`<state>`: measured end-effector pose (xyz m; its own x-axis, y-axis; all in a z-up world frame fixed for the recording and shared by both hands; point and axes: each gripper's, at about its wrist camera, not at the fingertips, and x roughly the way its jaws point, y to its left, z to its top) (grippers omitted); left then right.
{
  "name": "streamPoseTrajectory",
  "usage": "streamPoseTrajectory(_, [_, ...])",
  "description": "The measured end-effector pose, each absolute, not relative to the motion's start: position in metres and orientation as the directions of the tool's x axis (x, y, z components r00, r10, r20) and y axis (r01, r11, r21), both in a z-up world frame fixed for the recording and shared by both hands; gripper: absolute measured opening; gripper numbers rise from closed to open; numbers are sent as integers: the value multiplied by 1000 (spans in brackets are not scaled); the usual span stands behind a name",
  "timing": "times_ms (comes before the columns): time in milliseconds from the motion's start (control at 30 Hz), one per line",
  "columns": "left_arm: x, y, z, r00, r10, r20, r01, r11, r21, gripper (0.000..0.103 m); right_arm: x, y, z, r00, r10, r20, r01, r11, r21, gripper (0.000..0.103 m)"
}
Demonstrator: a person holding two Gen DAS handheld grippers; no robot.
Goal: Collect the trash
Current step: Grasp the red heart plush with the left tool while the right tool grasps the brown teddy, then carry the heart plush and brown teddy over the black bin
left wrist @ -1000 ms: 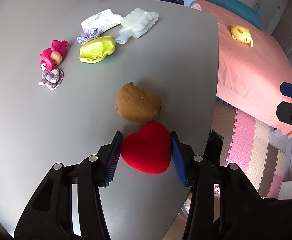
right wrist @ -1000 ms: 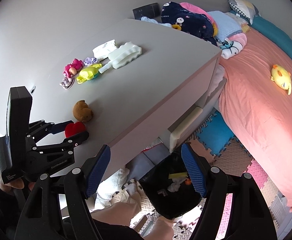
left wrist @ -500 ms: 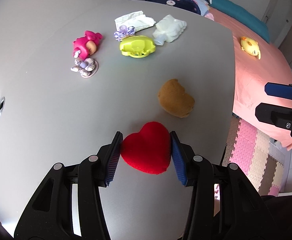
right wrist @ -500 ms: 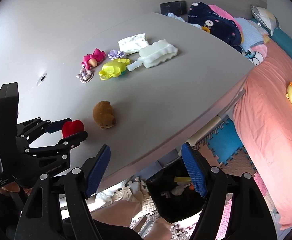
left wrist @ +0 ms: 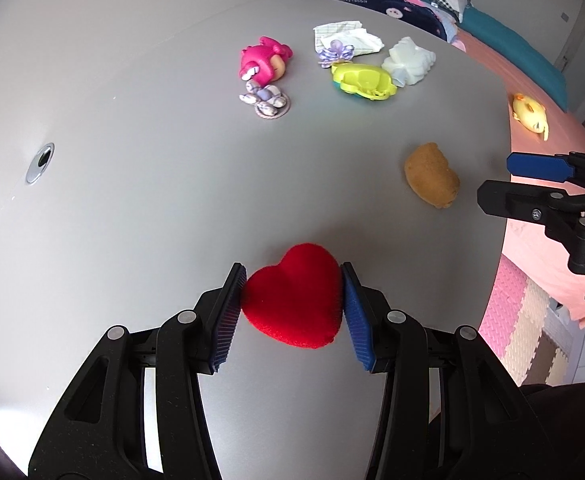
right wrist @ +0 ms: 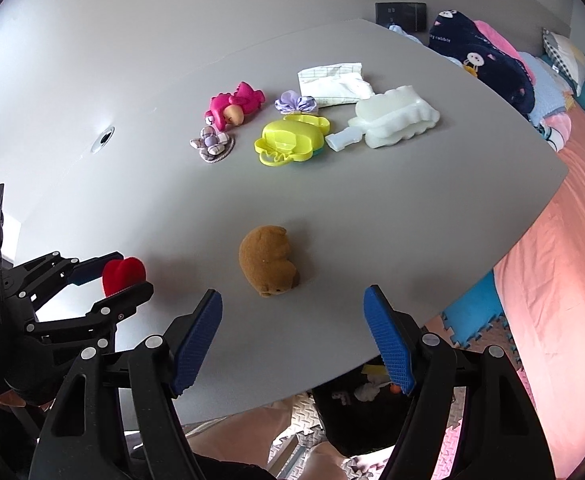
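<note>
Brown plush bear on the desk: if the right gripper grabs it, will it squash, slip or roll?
The brown plush bear looks fuzzy and stuffed, so it will probably squash between the pads and grip well. It is likely light. Lying on its side with a rounded body, it might nudge or rock if pushed.

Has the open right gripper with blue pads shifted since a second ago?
Yes. The right gripper has moved from beside the grey desk's edge, above the floor bin, to over the desktop, now facing the brown plush toy.
</note>
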<state>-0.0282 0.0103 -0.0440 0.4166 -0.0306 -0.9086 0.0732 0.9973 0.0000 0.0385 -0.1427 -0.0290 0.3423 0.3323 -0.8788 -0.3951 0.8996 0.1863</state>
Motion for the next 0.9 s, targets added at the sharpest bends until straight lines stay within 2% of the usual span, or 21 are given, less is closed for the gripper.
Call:
streamPoseTrajectory(133, [-33,21,-45,412,-24,-911,48,999,-4,47,45,-131,-36,333,329,-884,-403,897,182,73])
streamPoseTrajectory(467, [-35,28,-47,393,-18,-919,38,999,-4,47,59,-114,-54,303,298,-905,-410,898,158,57])
streamPoseTrajectory(667, [-31,25,-49,392,-16,-920,47,999,2,47,62,-107,-60,316,264,-911,-432,895,110,38])
streamPoseTrajectory(900, [-26,16,-45,406,-19,-914,67,998,9,47,62,-114,-55,322,292,-901,-421,896,139,37])
